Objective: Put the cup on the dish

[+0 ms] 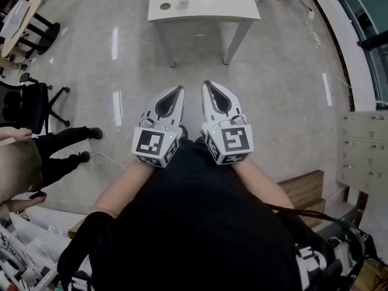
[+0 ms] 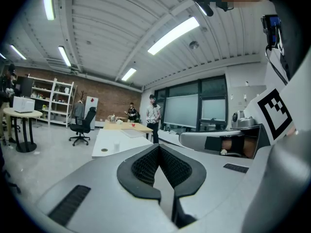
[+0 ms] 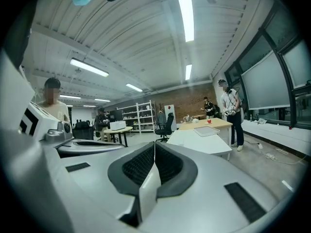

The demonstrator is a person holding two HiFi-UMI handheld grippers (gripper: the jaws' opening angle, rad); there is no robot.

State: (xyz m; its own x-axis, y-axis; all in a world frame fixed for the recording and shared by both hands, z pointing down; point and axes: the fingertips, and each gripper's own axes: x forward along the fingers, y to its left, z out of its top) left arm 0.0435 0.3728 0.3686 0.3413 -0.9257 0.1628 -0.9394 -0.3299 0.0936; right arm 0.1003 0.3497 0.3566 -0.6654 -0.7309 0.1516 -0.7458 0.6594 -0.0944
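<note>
A small clear cup (image 1: 183,0) stands on a white table (image 1: 212,8) at the far end of the floor. A small round brownish dish (image 1: 165,6) lies just left of it. In the left gripper view the cup (image 2: 116,146) and the dish (image 2: 104,150) are tiny and far off. My left gripper (image 1: 180,89) and right gripper (image 1: 205,84) are held side by side close to the body, well short of the table. Both point toward it. Each is shut with nothing between its jaws, as seen on the left gripper (image 2: 158,146) and the right gripper (image 3: 155,143).
Bare grey floor lies between me and the table. A black office chair (image 1: 27,105) and a person's legs (image 1: 60,153) are at the left. A cabinet (image 1: 364,147) and a wooden step (image 1: 303,187) are at the right. People stand near a far wooden table (image 3: 209,124).
</note>
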